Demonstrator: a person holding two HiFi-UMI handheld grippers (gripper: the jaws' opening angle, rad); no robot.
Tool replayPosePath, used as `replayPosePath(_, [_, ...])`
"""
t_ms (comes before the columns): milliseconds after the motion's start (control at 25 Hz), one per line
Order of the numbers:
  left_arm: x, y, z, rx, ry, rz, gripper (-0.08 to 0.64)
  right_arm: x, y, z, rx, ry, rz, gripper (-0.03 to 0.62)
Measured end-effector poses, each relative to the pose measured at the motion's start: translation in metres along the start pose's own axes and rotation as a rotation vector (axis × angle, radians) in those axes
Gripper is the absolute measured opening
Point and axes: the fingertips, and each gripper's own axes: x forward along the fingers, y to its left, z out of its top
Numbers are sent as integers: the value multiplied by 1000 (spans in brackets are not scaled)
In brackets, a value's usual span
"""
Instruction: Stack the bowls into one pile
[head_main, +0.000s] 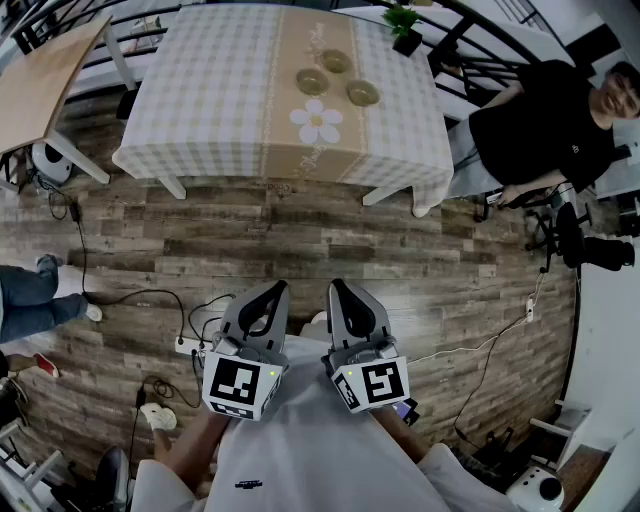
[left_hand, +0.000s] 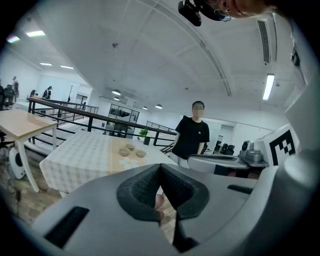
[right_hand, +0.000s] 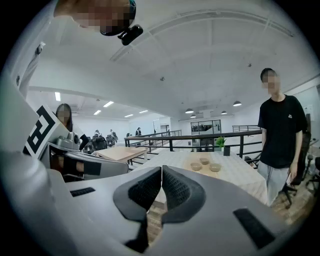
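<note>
Open wood floor (head_main: 330, 240) separates us from the bench (head_main: 200, 110); three bowls (head_main: 312, 80) sit apart mid-bench. Only head view shows floor cables (head_main: 140, 293). Left gripper (left_hand: 160, 166), right gripper (right_hand: 161, 169): fingers closed, empty.

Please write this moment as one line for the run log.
stage: not begun | left gripper: shut, empty | right gripper: shut, empty | three bowls: apart on table, unstacked | position: both short of table

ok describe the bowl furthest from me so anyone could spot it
Find the checked table with the tan runner down its middle. Three small bowls sit on the runner beyond a white daisy print; yours is the back one, nearest the potted plant.
</note>
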Motion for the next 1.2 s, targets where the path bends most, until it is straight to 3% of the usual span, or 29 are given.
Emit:
replayPosePath(400, [5,15,6,-2,-2,5,18,19,12,7,14,-6,58,37])
replayPosePath(800, [-7,46,5,-18,2,9,18,37,39,4,34,-8,62,38])
replayPosePath(1200, [28,66,14,-35,-11,20,18,77,10,-2,83,9,55,38])
